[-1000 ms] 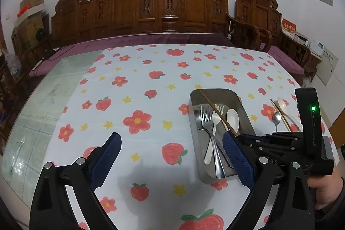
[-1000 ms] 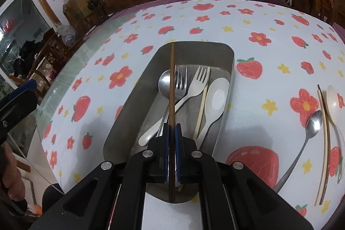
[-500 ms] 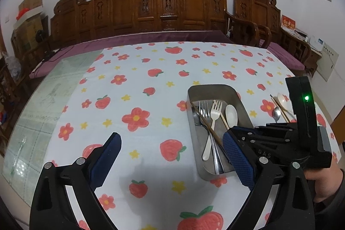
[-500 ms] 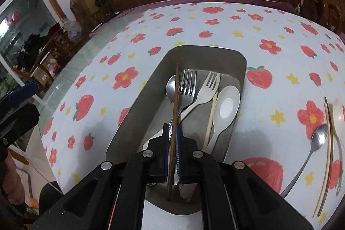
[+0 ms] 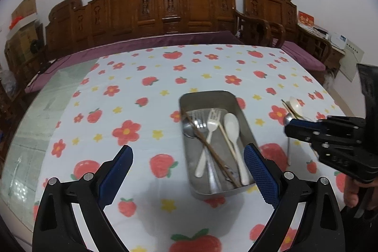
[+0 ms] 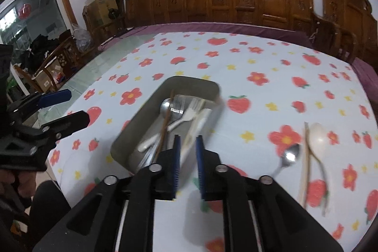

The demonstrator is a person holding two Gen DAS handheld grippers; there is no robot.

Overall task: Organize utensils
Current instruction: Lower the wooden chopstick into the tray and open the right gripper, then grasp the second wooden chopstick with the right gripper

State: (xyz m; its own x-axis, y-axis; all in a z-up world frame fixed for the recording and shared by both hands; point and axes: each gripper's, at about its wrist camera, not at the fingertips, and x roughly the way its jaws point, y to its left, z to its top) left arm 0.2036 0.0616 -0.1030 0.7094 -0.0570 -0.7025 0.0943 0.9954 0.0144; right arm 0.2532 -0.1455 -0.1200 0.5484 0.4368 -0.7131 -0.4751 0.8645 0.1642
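While the right gripper (image 6: 187, 164) hangs above the near end of the metal tray (image 5: 245, 119), its blue fingers (image 6: 176, 164) are parting with nothing between them; a narrow gap shows, and the dark chopstick (image 5: 208, 148) lies free in the tray, slanting across the other pieces. Judged from that, the drop-off step is over and the next pick is due. Inside the tray: a metal fork (image 5: 200, 119) over a metal spoon bowl, a white plastic fork (image 5: 210, 131), a pale chopstick (image 5: 226, 138) and a white spoon (image 5: 232, 129), all lengthwise, handles toward the near end, probably because the tray is long and narrow. Left out on the flowered table (image 5: 132, 96), well to the right of the tray: a small metal spoon (image 6: 287, 158), a pale chopstick (image 6: 306, 164) and a white spoon (image 6: 319, 143), lying close and roughly parallel. These look like the remaining work. The left gripper (image 5: 186, 169) hovers low over the table at the tray's near left corner, fingers wide apart and empty, likely waiting clear of the right hand's path. A person's hand (image 5: 354, 193) grips the right tool's handle at the frame edge.
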